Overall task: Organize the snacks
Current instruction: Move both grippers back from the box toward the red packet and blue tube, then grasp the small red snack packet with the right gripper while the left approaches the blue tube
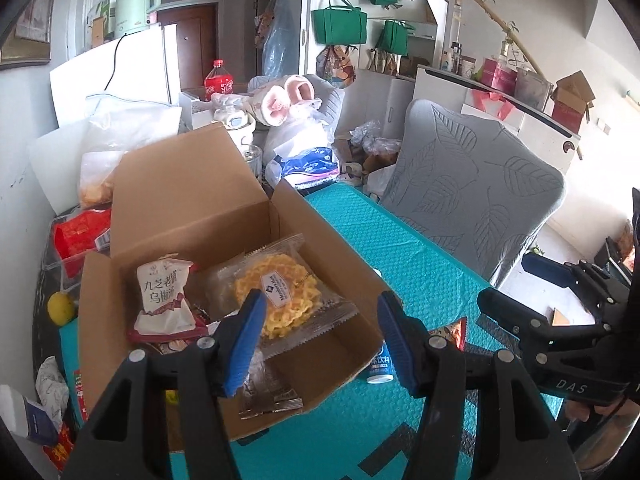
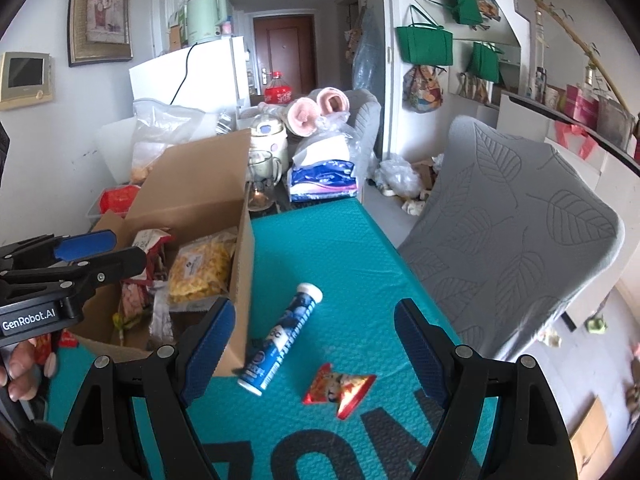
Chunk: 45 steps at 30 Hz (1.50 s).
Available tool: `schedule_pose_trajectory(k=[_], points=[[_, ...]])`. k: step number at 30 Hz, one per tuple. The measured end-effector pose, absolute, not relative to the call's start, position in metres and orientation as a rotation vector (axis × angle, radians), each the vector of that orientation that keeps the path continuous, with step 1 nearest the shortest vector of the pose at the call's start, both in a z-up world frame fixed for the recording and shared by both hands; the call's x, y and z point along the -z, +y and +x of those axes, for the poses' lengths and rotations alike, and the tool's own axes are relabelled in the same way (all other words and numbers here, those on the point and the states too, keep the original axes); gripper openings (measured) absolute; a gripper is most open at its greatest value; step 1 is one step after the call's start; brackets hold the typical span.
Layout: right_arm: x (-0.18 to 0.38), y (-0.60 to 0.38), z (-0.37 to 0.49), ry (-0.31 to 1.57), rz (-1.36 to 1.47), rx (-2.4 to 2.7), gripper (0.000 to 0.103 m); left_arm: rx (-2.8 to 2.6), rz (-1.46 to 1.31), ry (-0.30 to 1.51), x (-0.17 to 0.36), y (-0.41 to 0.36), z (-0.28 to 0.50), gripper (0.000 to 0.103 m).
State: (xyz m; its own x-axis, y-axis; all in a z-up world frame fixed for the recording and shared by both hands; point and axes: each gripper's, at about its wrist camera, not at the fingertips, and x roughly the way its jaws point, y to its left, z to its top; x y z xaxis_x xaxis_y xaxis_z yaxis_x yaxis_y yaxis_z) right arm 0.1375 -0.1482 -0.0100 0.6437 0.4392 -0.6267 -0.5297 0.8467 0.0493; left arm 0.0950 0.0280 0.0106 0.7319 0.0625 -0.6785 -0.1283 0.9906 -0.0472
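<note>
The blue tube (image 2: pixel 280 340) is lying on the teal tabletop (image 2: pixel 340 248), just outside the near corner of the cardboard box (image 2: pixel 236 272), and its long axis is running diagonally, white cap up and to the right, base down and to the left. It is sitting ahead of the right gripper (image 2: pixel 316 344) and slightly left of the midline between the jaws, which are standing wide apart and gripping nothing. The small red snack packet (image 2: pixel 340 390) is lying just beside the tube, nearer the right-hand jaw. The left gripper (image 1: pixel 320 336) is hovering over the box, its jaws partly open and empty (the yellow waffle pack (image 1: pixel 276 300) and the white-and-red pouch (image 1: pixel 164 296) are already resting inside). Judging by this, the right hand is the nearer one, and its jaws would probably need rolling to cross the tube's slant.
</note>
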Motion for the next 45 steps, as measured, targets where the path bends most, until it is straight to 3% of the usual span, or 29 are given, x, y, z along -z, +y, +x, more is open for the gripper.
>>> schedule_pose_trajectory(k=[28,33,35,36,37,45], points=[[0.110,-0.171,0.167,0.875,-0.142,-0.667,0.082,-0.153,-0.120,0.815,0.059,-0.035,0.085,0.057],[0.127,-0.166,0.186,0.947,-0.090,-0.726,0.067,-0.149,-0.135,0.855,0.078,-0.038,0.093,0.057],[0.134,-0.164,0.192,0.972,-0.073,-0.760,0.057,-0.153,-0.140,0.865,0.083,-0.037,0.096,0.057],[0.137,-0.163,0.193,0.973,-0.073,-0.768,0.043,-0.154,-0.146,0.867,0.086,-0.036,0.098,0.057],[0.137,-0.163,0.194,0.965,-0.068,-0.780,0.038,-0.157,-0.153,0.871,0.088,-0.035,0.100,0.057],[0.135,-0.175,0.192,0.935,-0.069,-0.759,0.034,-0.150,-0.185,0.916,0.113,-0.035,0.113,0.057]])
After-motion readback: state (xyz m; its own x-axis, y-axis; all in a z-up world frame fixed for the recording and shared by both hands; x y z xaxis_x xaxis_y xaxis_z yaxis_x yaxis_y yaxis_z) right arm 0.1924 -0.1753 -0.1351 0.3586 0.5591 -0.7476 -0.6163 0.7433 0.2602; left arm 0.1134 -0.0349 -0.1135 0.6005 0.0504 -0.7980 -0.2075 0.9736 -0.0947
